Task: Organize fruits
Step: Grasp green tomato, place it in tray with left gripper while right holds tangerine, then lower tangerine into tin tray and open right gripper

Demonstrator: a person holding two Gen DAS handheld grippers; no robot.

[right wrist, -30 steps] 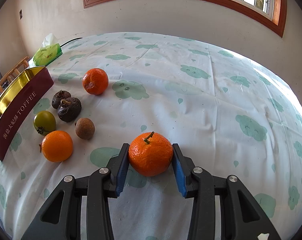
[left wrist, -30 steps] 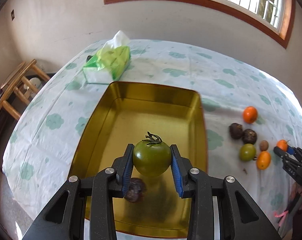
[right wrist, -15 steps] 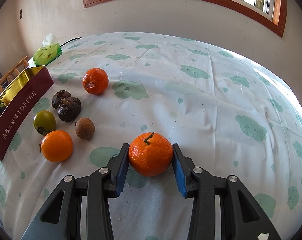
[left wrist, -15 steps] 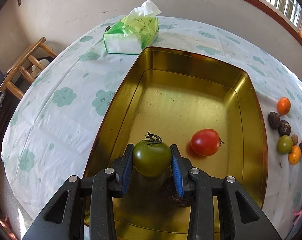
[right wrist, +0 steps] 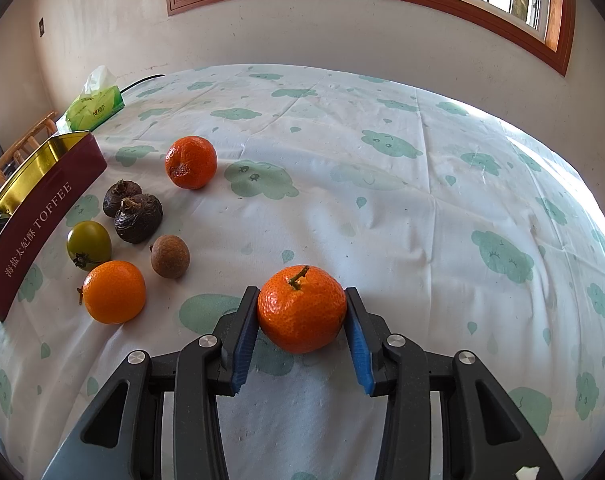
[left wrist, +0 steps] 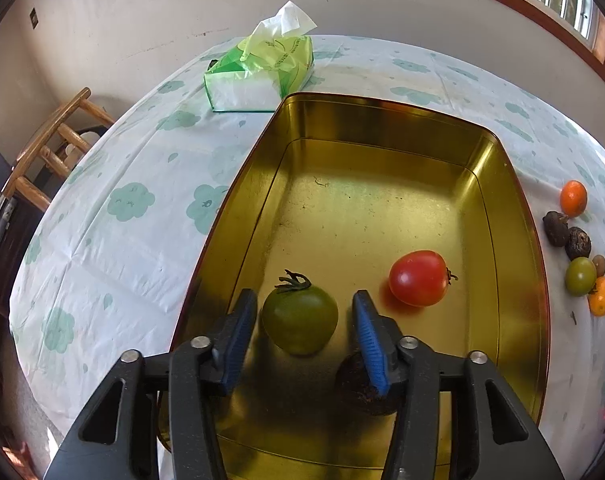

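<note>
Left hand-held gripper [left wrist: 304,322] spread; right hand-held gripper [right wrist: 302,316] clamped.

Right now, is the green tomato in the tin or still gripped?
In the tin, released: the green tomato sits on its floor, with gaps to both blue pads of the open left tool.

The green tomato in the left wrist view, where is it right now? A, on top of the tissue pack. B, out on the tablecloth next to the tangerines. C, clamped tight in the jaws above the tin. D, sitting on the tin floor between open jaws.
D: the green tomato rests on the floor of the gold tin, with a gap on each side to the blue pads of the left gripper.
</note>
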